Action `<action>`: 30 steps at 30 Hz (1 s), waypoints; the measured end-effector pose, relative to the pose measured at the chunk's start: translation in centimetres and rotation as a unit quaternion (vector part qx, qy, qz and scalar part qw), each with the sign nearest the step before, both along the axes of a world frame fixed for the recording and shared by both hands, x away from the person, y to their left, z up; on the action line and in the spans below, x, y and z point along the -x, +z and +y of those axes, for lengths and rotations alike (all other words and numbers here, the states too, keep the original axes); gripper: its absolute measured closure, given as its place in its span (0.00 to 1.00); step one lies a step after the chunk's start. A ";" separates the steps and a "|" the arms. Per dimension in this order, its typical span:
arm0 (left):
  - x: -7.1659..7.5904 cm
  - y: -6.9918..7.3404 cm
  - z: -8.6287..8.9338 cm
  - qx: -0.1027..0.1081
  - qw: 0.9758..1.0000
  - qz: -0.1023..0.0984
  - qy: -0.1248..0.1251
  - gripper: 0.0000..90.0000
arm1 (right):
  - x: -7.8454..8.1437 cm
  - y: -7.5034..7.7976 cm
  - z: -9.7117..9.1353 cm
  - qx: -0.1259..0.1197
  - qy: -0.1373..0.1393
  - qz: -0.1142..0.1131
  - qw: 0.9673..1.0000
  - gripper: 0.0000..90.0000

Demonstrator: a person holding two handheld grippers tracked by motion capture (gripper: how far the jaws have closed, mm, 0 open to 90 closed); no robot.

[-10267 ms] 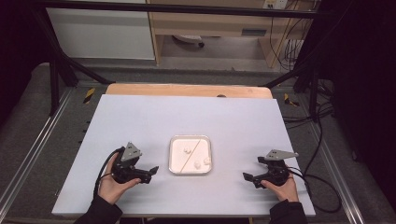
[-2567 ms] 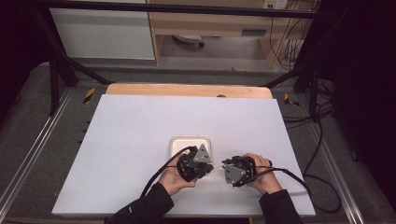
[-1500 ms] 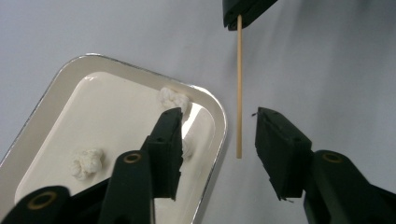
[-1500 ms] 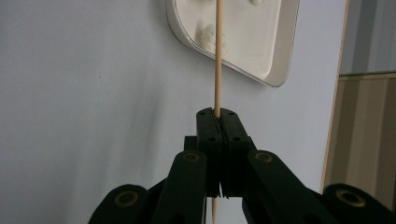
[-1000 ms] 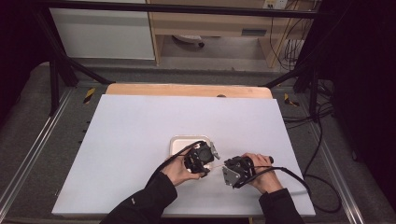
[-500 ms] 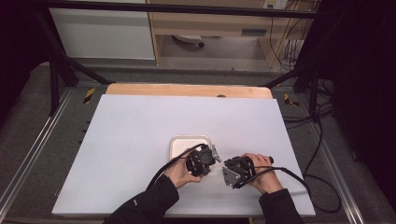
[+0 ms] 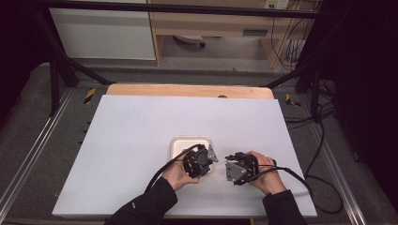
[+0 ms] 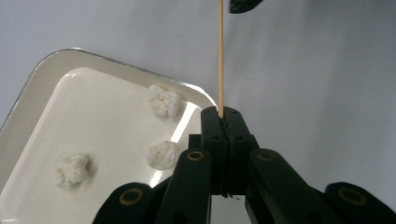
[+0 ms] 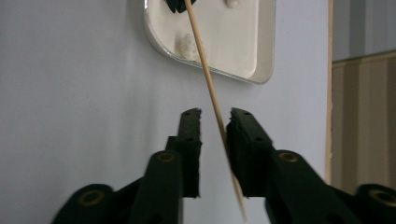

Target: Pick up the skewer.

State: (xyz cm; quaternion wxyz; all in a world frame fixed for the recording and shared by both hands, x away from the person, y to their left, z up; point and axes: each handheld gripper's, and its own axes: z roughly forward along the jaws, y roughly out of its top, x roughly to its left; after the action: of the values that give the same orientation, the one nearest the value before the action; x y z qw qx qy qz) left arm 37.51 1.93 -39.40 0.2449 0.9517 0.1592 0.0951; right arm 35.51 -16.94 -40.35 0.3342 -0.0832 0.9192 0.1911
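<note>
White table [image 7: 141, 140] carries no readable writing; left gripper [image 8: 221, 122] fingers clamp a thin wooden skewer [image 8: 220, 56], right gripper [image 9: 214, 116] fingers just opened narrowly around it, beside white square tray [image 7: 178, 143].

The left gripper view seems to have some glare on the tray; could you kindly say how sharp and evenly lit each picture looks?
Left gripper view: the glossy white square tray shows bright glare near the claw, and the thin wooden skewer is sharp. Right gripper view: the black claw is slightly soft and the table evenly lit. High view: surroundings fall dark and the table is bright.
</note>
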 end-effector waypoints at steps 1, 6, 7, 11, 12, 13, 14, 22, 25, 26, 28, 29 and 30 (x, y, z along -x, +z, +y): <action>0.0 0.0 0.2 0.002 1.000 -0.002 0.003 0.99 | 0.0 0.1 -0.2 -0.015 -0.014 0.005 1.000 0.71; -0.2 -0.1 1.3 0.010 1.000 -0.002 0.014 0.99 | -0.5 0.2 -1.8 -0.097 -0.081 0.046 0.991 0.50; -0.2 -0.1 1.5 0.012 1.000 -0.003 0.016 0.99 | -0.6 0.1 -2.0 -0.115 -0.094 0.055 0.987 0.47; -0.2 -0.1 2.4 0.018 1.000 -0.004 0.023 0.99 | -0.9 0.0 -2.9 -0.167 -0.154 0.096 0.969 0.34; -0.2 -0.1 2.6 0.019 1.000 -0.003 0.024 0.99 | -0.9 -0.1 -3.1 -0.175 -0.165 0.102 0.965 0.32; -0.1 -0.1 2.8 0.020 0.999 -0.003 0.026 0.99 | -1.0 -0.2 -3.3 -0.186 -0.173 0.107 0.961 0.30; -0.1 -0.1 3.0 0.022 0.999 -0.003 0.028 0.99 | -1.0 -0.3 -3.5 -0.194 -0.179 0.114 0.958 0.28; 0.2 -0.5 5.1 0.043 0.998 -0.006 0.044 0.99 | -1.4 -1.2 -4.8 -0.230 -0.244 0.172 0.926 0.14; 0.5 -0.6 6.2 0.055 0.997 -0.006 0.053 0.99 | -1.5 -1.4 -5.2 -0.250 -0.262 0.192 0.912 0.10; 0.6 -0.6 6.6 0.059 0.997 -0.006 0.055 0.99 | -1.5 -1.5 -5.3 -0.255 -0.266 0.197 0.908 0.08; 0.8 -0.7 7.5 0.069 0.996 -0.010 0.063 0.99 | -1.5 -1.5 -5.5 -0.266 -0.275 0.206 0.901 0.06; 1.0 -0.7 7.9 0.075 0.995 -0.009 0.066 0.99 | -1.4 -1.6 -5.5 -0.272 -0.278 0.211 0.897 0.05; 1.1 -0.7 8.3 0.078 0.994 -0.011 0.070 0.99 | -1.4 -1.6 -5.6 -0.277 -0.280 0.216 0.894 0.05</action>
State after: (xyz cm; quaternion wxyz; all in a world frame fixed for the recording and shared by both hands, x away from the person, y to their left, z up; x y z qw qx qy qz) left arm 36.42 10.24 -40.13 0.3126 0.9152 0.2292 0.1102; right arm 36.89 -22.50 -41.97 0.1770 0.3163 0.8639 0.3497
